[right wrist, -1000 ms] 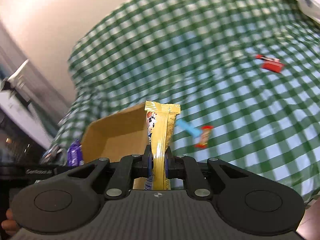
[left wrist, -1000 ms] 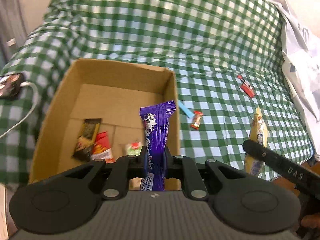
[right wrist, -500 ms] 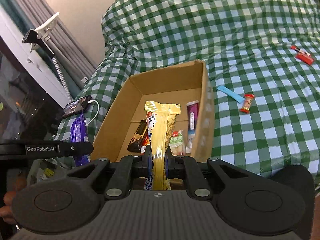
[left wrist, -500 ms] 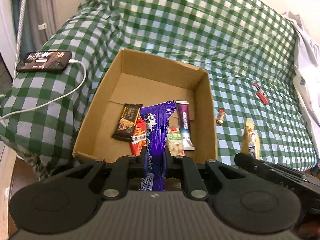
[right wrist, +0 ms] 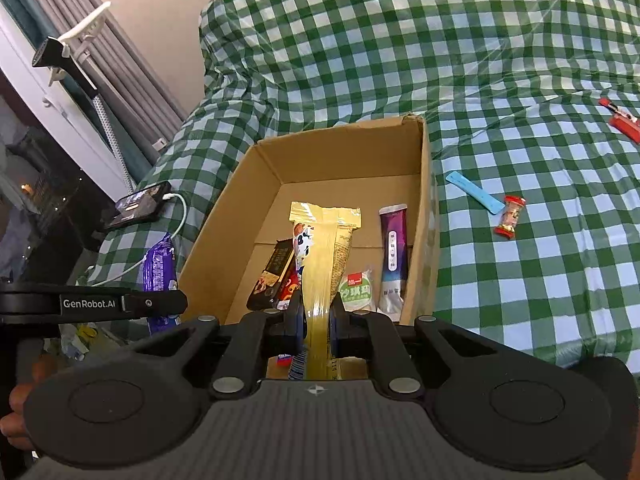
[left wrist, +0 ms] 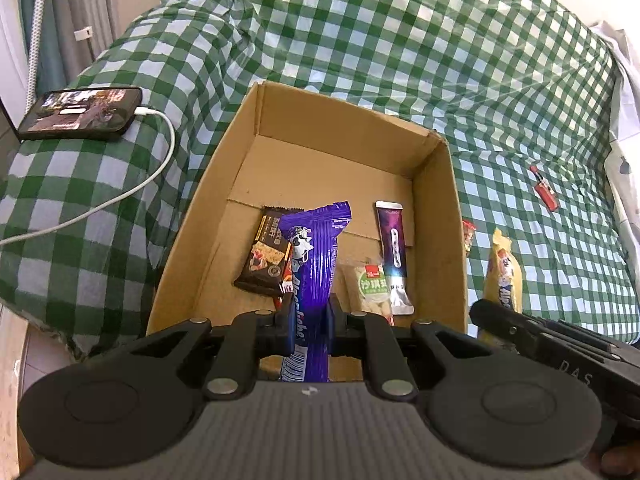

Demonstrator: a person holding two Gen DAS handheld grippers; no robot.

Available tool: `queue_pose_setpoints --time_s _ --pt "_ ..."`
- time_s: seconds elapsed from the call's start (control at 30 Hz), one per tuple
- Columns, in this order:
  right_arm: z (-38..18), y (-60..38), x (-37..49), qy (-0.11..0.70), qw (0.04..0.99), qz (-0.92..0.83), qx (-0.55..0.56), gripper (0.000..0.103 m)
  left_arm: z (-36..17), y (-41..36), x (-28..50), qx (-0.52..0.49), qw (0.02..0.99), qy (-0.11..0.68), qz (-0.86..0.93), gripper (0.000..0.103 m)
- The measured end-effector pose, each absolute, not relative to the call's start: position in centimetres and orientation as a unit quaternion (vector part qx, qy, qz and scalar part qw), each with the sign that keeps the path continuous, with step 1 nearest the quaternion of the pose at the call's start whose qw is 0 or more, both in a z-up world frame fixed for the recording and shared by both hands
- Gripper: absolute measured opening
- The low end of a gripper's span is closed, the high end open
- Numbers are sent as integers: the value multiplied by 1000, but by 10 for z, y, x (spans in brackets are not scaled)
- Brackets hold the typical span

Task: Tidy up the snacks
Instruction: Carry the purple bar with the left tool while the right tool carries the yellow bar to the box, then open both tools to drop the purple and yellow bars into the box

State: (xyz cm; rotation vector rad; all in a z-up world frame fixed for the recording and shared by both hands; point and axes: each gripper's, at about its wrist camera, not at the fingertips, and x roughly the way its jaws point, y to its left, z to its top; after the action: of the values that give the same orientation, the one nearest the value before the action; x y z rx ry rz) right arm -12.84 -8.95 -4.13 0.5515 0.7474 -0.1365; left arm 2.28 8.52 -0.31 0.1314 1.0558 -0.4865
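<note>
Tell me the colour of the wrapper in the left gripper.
Purple wrapper, clearest in the left wrist view.

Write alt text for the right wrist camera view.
The right gripper pinches a yellow snack bar wrapper upright before an open cardboard box holding several packets, on a green-and-white checked cover. A blue strip and small red-ended candy lie right of it.
</note>
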Motion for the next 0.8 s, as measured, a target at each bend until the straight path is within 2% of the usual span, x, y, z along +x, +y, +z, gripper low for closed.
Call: queue_pose_setpoints --time_s 0.57,0.67,0.73,0.77,0.8 --pt "-74 -109 -63 388 882 -59 263 12 -41 64 85 83 821 522 -216 15" --pt "-80 -109 -50 394 880 -58 259 13 -53 57 94 97 825 516 -207 19" --pt "-82 -111 -40 395 882 -66 250 20 -58 50 99 132 833 504 -188 58" --pt "-83 -114 -35 395 882 -70 247 43 -59 49 100 143 836 499 -177 92" --pt "-82 -118 -31 393 883 -75 245 58 -56 50 101 148 842 490 -170 103"
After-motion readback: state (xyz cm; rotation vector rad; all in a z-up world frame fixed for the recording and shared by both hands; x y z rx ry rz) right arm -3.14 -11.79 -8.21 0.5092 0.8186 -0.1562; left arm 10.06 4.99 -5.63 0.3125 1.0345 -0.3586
